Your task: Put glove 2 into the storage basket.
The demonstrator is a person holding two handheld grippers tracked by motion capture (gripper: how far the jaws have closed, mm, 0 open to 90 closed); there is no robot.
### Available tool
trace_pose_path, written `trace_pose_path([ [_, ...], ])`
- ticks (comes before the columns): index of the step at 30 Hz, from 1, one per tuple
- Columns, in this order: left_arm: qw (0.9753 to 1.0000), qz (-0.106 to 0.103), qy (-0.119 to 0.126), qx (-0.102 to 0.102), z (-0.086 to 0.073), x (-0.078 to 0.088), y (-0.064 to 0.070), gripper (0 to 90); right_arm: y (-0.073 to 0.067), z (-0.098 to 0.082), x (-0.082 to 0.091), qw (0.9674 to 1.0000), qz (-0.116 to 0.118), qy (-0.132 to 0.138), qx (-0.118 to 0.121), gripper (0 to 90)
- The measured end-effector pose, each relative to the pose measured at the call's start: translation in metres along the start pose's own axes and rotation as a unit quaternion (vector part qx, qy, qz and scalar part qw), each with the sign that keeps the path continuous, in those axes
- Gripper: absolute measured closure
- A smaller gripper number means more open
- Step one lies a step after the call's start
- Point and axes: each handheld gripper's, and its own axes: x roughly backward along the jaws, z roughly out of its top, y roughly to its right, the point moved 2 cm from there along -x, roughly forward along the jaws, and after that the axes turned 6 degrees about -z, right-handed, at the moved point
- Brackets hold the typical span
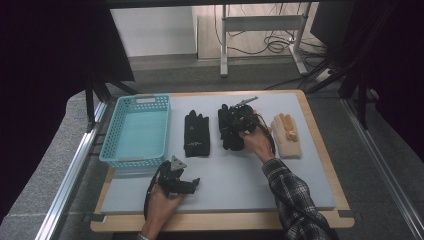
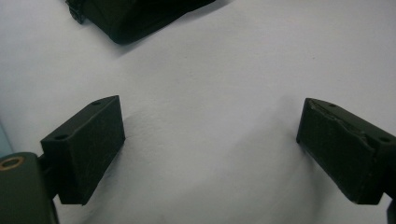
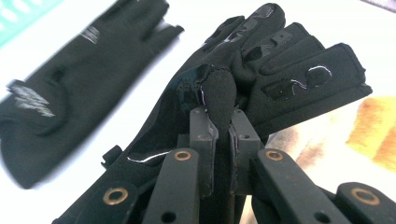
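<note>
My right hand-held gripper (image 3: 219, 135) pinches only a fold of the black glove (image 3: 280, 70) beside the basket (image 1: 136, 131), so it may slip; my left hand-held gripper (image 2: 210, 144) gapes empty.

A turquoise basket (image 1: 136, 131) stood on the grey mat (image 1: 240, 180). Just right of the basket lay a black glove (image 1: 196, 134), flat, fingers pointing away. Well to the basket's right, near the mat's edge, lay a tan glove (image 1: 287, 136).
</note>
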Motion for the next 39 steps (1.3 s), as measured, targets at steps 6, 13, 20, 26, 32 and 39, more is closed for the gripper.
trace_pose_path([
  [6,1.0,0.0,0.0,-0.001,0.0,0.0,0.0,7.9,-0.01,0.003,0.041,0.9993,0.021,0.03,-0.006,81.5],
  [13,1.0,-0.001,-0.001,-0.002,0.0,0.0,0.0,7.2,-0.028,-0.021,0.078,0.9983,0.038,0.042,-0.008,81.3],
  [20,1.0,0.001,0.0,-0.002,0.0,0.0,0.001,7.2,-0.041,-0.055,0.094,0.9979,0.053,0.034,-0.017,81.2],
  [26,1.0,0.001,0.0,0.0,0.0,-0.001,0.001,7.3,-0.068,-0.09,0.09,0.9974,0.069,0.014,-0.01,80.7],
  [32,1.0,0.002,-0.001,-0.001,0.0,-0.001,0.001,7.3,-0.082,-0.113,0.07,0.9988,0.046,0.002,0.017,53.0],
  [39,1.0,0.002,-0.001,-0.001,0.0,-0.001,0.001,7.3,-0.061,-0.114,0.091,0.9987,0.042,0.03,-0.008,48.3],
])
